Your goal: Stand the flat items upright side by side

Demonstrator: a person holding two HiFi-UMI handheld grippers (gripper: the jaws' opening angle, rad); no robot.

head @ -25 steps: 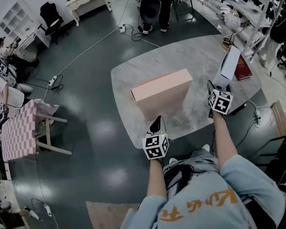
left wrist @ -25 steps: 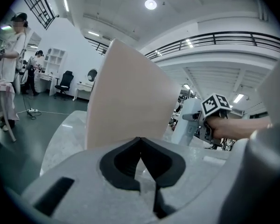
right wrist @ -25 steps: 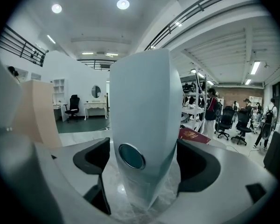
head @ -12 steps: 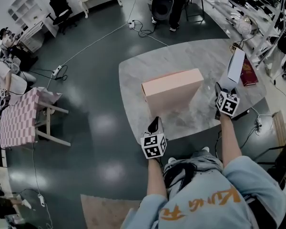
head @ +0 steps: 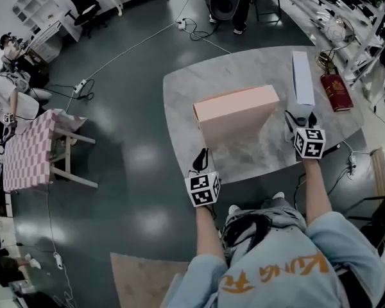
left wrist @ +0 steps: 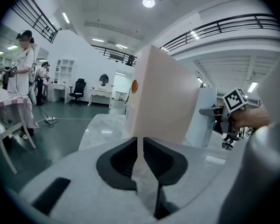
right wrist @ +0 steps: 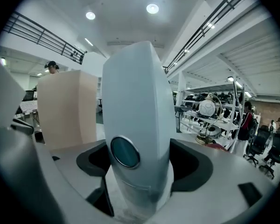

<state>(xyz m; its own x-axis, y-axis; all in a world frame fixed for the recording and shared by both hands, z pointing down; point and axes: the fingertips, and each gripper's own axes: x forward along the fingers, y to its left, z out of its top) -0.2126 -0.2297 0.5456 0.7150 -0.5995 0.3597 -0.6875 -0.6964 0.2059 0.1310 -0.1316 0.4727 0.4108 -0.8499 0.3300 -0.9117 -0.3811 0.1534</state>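
Note:
A pink box point(head: 237, 104) stands upright in the middle of the marble table point(head: 186, 101). Just right of it, with a gap between, a white flat box point(head: 301, 76) stands on edge. My right gripper point(head: 300, 115) holds that white box's near end. Its jaws have just been closing, and the white box point(right wrist: 137, 101) fills the space between the pads. A red book point(head: 335, 92) lies flat further right. My left gripper point(head: 201, 154) hovers at the table's near edge, pointing at the pink box point(left wrist: 163, 101). Its jaws have just been opening to a thin slit, with nothing between them.
Shelves with lamps and small goods point(head: 346, 24) run along the right, close to the table. A checkered cloth table point(head: 25, 162) and a person point(head: 6, 95) are far left. Cables and a power strip point(head: 83, 85) lie on the dark floor.
The white box, earlier tilted in my right gripper, now stands on edge on the table beside the pink box. My left gripper has drawn back a little from the pink box.

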